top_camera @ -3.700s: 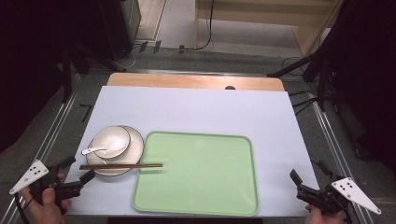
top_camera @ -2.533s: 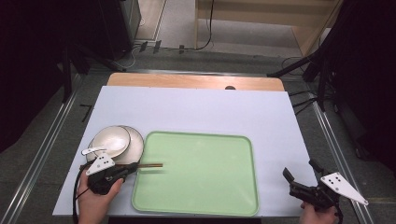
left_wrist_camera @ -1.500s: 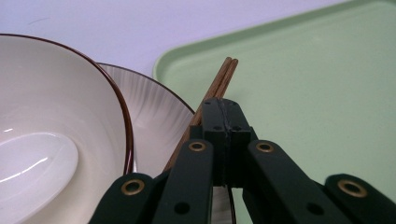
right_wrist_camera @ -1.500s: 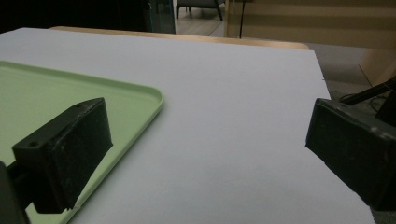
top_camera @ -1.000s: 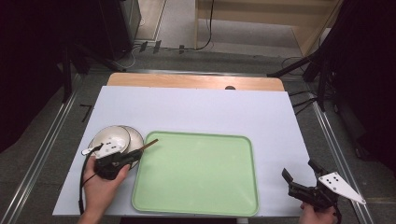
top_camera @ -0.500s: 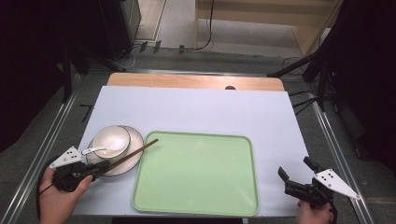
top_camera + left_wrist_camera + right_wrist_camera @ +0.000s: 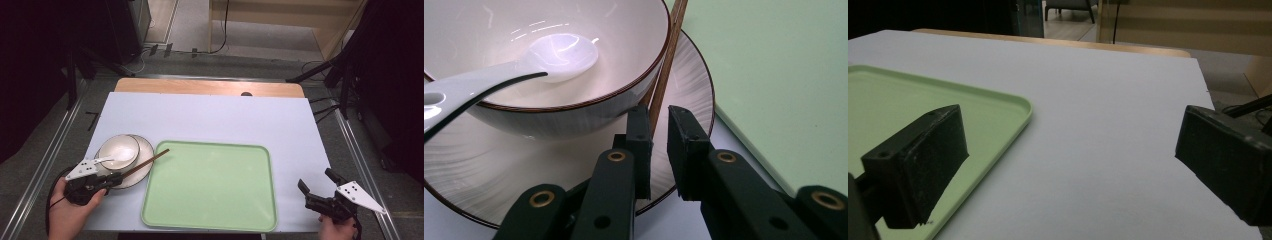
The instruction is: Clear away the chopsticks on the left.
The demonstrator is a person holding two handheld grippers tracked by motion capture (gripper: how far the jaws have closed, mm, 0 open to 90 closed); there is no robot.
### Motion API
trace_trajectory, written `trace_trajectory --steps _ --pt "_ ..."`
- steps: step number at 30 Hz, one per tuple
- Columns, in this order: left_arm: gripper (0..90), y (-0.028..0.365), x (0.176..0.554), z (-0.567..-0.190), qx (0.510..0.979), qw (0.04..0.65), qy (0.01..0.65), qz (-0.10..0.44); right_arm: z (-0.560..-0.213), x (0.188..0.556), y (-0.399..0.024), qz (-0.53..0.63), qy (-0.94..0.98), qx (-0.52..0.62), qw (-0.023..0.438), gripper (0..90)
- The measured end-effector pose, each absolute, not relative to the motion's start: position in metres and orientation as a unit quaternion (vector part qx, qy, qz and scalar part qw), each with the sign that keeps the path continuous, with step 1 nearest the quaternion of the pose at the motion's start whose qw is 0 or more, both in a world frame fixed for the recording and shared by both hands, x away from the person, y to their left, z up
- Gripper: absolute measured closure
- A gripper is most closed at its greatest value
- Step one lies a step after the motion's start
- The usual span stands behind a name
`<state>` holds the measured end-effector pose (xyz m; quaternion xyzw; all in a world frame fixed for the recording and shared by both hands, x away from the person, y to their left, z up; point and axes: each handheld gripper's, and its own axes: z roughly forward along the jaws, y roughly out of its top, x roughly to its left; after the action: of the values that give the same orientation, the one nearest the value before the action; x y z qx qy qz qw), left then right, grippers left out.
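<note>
The left hand-held gripper (image 7: 116,179) sits at the near left of the tabletop (image 7: 215,115), its jaws nearly closed on the near end of the chopsticks (image 7: 147,162). In the left gripper view (image 7: 658,142) the wooden sticks (image 7: 667,60) pass between the two black pads, touching the left one, with a thin gap on the right side. The chopsticks run up and to the right, lying across the plate (image 7: 145,155) with their far tip over the tray's (image 7: 210,187) near-left corner rim. A white bowl (image 7: 118,151) stands on the plate, just left of the chopsticks, and a white spoon (image 7: 499,70) rests in it with its handle over the near rim. The plate is just beside the tray's left edge.

The right hand-held gripper (image 7: 306,194) is at the near right corner, above the tabletop beside the tray's right edge, jaws spread wide and empty. In the right gripper view (image 7: 1068,165) the left jaw hangs over the tray's (image 7: 1013,107) corner and the right jaw over bare tabletop (image 7: 1088,85).
</note>
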<state>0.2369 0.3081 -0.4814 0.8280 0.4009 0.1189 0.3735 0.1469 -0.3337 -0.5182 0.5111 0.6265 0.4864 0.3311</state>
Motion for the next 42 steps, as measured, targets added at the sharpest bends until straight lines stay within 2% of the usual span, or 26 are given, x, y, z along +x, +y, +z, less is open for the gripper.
trace_trajectory --steps 14,20,25,30,38,42 --pt "78.5 0.306 0.236 -0.482 0.831 0.366 0.399 0.13 -0.519 0.148 -0.334 0.488 0.625 0.514 0.328 0.3" --pt "78.6 0.295 0.238 -0.488 0.848 0.342 0.384 0.127 -0.519 0.148 -0.333 0.487 0.627 0.513 0.326 0.3" --pt "80.1 0.293 0.239 -0.491 0.855 0.331 0.378 0.129 -0.52 0.148 -0.334 0.487 0.626 0.514 0.326 0.3" --pt "85.4 0.289 0.237 -0.49 0.866 0.319 0.361 0.137 -0.52 0.148 -0.333 0.486 0.628 0.513 0.326 0.3" --pt "85.6 0.283 0.232 -0.477 0.853 0.361 0.355 0.128 -0.519 0.147 -0.334 0.486 0.625 0.514 0.329 0.3" --pt "85.6 0.257 0.225 -0.473 0.849 0.382 0.351 0.101 -0.519 0.147 -0.334 0.485 0.626 0.514 0.33 0.3"
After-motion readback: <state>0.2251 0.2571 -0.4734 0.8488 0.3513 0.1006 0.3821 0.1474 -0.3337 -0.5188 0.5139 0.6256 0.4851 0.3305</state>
